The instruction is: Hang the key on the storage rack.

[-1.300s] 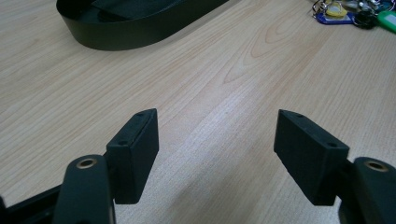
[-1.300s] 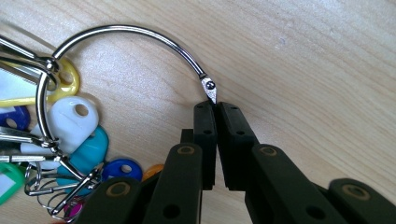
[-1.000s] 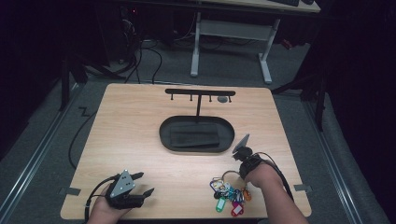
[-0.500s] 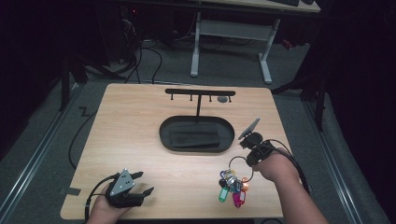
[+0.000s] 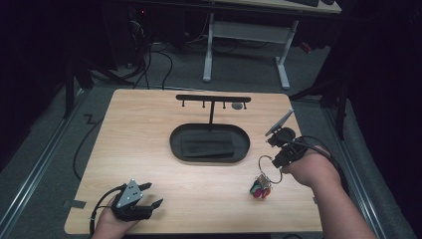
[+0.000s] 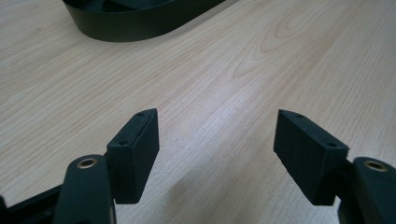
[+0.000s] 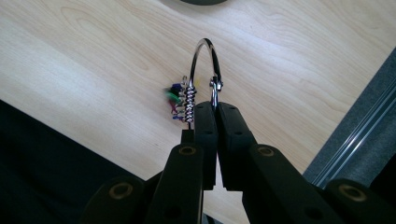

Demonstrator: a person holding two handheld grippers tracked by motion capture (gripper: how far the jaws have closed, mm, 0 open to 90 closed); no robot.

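My right gripper (image 5: 274, 161) is lifted above the table's right side, shut on a large metal key ring (image 5: 267, 165). A bunch of coloured keys (image 5: 260, 189) dangles from the ring, clear of the wood. In the right gripper view the jaws (image 7: 215, 106) pinch the ring (image 7: 204, 41) at its clasp, and the keys (image 7: 175, 98) hang blurred below it. My left gripper (image 5: 155, 194) rests at the front left of the table, open with nothing between its fingers (image 6: 217, 140).
A black oval tray (image 5: 174, 144) lies mid-table, its rim (image 6: 130, 28) also in the left gripper view. Behind it stands a black T-shaped rack (image 5: 213, 98) with several hooks. The wooden table (image 5: 144, 124) ends just right of my right hand; a desk frame stands beyond.
My right gripper has risen and moved back and to the right, lifting the key ring so the keys left the table and now hang. The left gripper has stayed put.
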